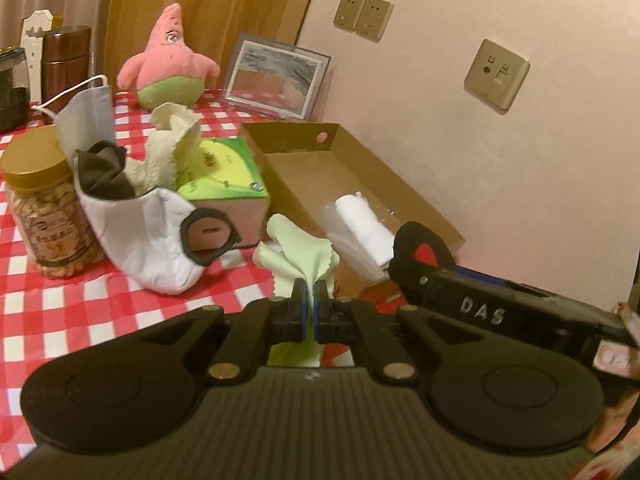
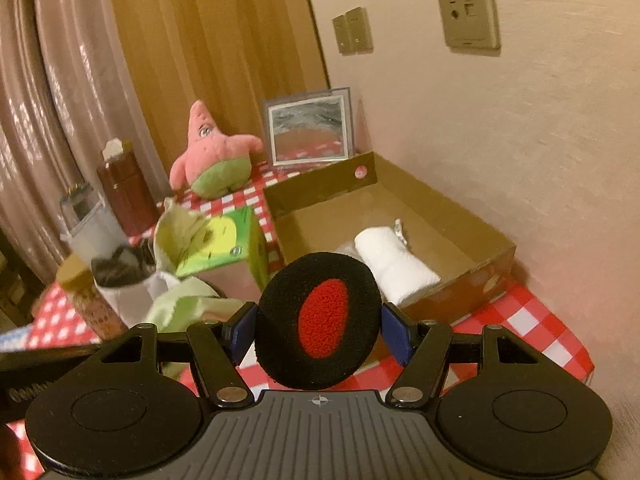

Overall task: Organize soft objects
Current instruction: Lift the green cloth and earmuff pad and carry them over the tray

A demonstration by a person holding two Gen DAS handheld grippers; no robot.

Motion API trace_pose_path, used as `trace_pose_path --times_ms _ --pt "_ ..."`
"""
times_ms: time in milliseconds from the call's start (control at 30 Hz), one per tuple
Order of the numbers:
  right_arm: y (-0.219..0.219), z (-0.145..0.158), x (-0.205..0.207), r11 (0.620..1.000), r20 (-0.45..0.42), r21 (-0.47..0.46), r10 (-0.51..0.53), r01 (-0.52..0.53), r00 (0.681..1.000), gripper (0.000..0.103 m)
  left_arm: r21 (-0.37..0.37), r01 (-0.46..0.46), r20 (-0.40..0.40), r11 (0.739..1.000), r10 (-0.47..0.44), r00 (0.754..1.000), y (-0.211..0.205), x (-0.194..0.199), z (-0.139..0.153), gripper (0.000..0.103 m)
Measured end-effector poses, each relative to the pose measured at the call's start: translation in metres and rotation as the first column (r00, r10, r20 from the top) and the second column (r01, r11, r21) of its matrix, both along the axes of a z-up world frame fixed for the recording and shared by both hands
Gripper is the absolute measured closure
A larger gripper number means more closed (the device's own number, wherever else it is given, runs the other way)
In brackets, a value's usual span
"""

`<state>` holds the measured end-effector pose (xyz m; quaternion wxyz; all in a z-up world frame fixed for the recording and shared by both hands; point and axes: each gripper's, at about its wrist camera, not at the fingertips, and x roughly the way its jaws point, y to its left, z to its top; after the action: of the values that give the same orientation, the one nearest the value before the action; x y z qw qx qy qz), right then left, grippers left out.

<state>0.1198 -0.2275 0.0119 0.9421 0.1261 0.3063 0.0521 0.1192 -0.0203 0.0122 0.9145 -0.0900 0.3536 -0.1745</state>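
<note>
Soft items are held above the checked tablecloth (image 1: 100, 300), near the cardboard box (image 2: 460, 240). A pale green cloth (image 1: 298, 254) is pinched by the closed left gripper (image 1: 310, 296), left of the box. A black-and-red foam pad (image 2: 320, 320) is clamped between the right gripper (image 2: 318, 332) fingers before the box. A white roll (image 2: 394, 264) is seen inside the box.

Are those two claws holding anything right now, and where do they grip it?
Yes. The left gripper pinches a light green cloth at a bunched part. The right gripper clamps a black-and-red round foam pad by its opposite edges.
</note>
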Motion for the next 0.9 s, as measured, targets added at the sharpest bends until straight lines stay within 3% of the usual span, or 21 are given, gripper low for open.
trace_pose_path --times_ms 400,900 --pt "-0.056 0.037 0.04 0.999 0.042 -0.028 -0.026 0.028 0.999 0.037 -0.086 0.026 0.009 0.996 -0.025 1.0 -0.039 0.036 0.017 0.101" --pt "-0.094 0.009 0.105 0.998 -0.021 -0.061 0.016 -0.017 1.0 0.037 -0.141 0.027 -0.001 0.99 -0.028 1.0 -0.081 0.115 0.01 0.101"
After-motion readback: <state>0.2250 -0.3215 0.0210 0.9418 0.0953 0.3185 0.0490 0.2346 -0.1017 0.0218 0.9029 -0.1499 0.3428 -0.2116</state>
